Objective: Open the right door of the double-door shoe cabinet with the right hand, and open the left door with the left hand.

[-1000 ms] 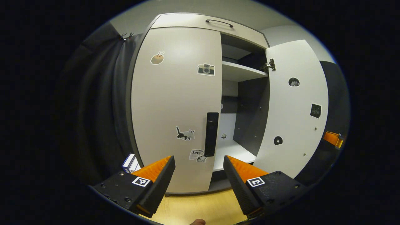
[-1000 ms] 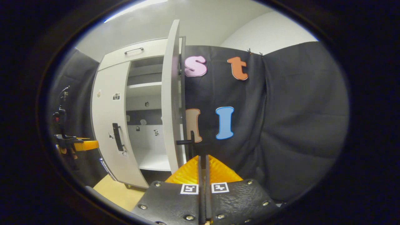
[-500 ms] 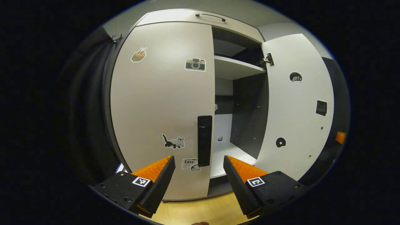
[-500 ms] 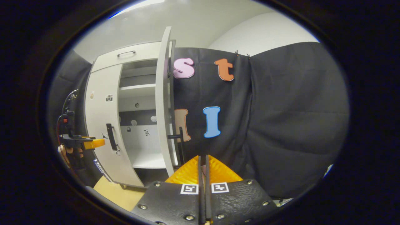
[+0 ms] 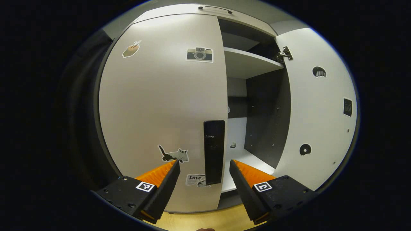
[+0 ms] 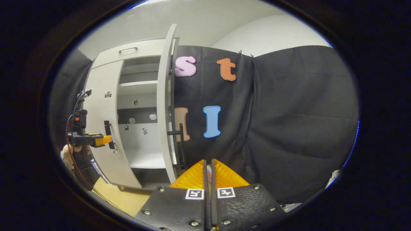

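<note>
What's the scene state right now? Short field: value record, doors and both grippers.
right door: white panel swung wide open, shelves exposed
left door: white stickered panel shut
left door handle: black vertical bar, not gripped
left gripper: open, fingers either side of the handle, short of it
right gripper: shut, empty, off the right door's handle
floor: light wood

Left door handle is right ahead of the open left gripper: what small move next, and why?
Probably ease the left gripper forward until its open fingers straddle the black handle, then close. The left door is shut, the right door already stands open.
</note>
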Demonstrator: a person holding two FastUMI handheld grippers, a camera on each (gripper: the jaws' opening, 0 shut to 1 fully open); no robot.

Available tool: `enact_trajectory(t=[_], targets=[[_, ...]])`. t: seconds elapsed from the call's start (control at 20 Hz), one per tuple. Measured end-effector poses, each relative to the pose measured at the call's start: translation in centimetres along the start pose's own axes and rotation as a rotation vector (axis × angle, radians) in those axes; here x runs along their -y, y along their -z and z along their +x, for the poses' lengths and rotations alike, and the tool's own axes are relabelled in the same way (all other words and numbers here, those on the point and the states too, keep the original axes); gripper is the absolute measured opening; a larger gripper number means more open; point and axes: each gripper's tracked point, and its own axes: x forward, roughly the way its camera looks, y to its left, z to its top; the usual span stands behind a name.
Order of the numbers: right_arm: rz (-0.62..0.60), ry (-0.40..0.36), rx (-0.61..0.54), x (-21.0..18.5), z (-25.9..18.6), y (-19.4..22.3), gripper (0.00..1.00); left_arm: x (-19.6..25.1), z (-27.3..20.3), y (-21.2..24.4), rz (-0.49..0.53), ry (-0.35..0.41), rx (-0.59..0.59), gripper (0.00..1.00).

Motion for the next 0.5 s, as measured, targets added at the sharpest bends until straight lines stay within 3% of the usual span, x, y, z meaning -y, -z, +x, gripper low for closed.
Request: enact_trajectory(t=[0.5], targets=[[-0.027, 0.0, -0.038, -0.5, 2.0, 0.7, 0.01, -0.9, 2.4, 0.2, 0.012, -0.147, 0.028, 0.94]])
